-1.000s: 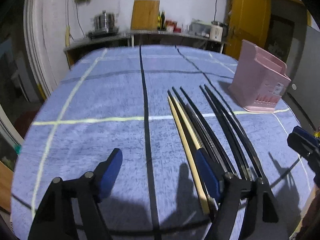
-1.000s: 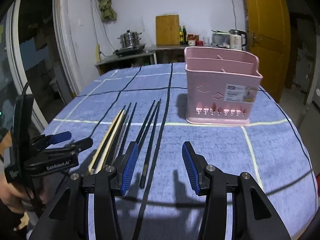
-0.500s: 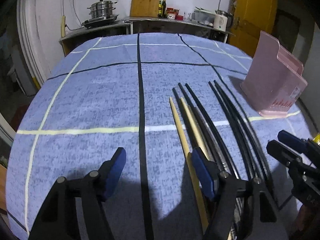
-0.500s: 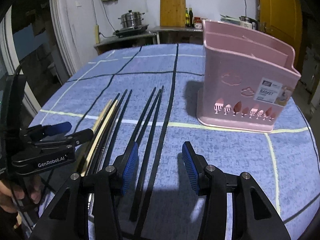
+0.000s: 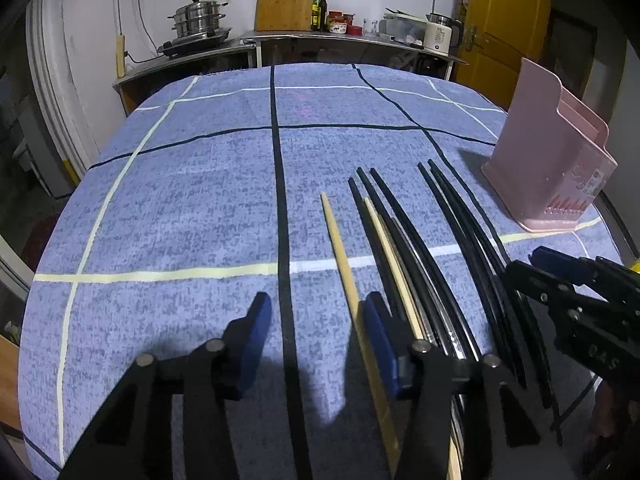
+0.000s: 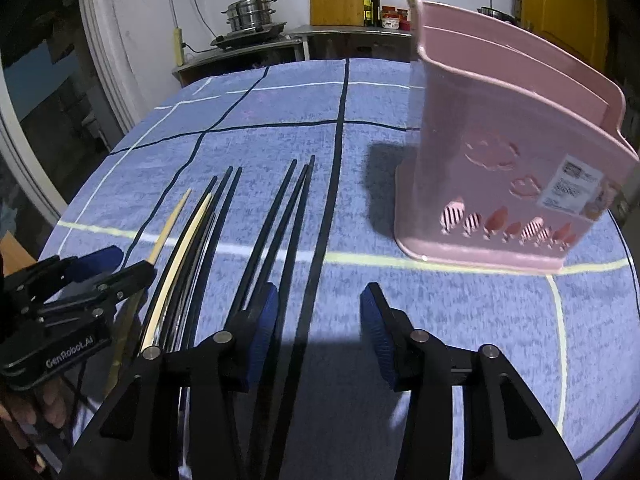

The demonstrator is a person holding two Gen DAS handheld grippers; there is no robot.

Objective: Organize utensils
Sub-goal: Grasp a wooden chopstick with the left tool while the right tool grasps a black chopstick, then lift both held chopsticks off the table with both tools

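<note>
Chopsticks [image 5: 404, 248] flat on tablecloth [image 5: 192, 208], left of pink holder [image 6: 512, 184]. Left gripper [image 5: 316, 320] jaws closing, still apart, straddling pale chopstick [image 5: 340, 256]. Right gripper [image 6: 318, 316] jaws wide, gripping nothing.

The desk [image 5: 180, 208] lies bare left of the chopsticks [image 5: 404, 240], while on their right the pink holder [image 6: 500, 168] stands upright, with a strip of open cloth between them.

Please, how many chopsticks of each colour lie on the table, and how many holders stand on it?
Light wooden chopsticks: 2
Black chopsticks: 6, counted by their far tips; they overlap lower down, so one more may be hidden
Pink holder: 1
Total: 9
</note>
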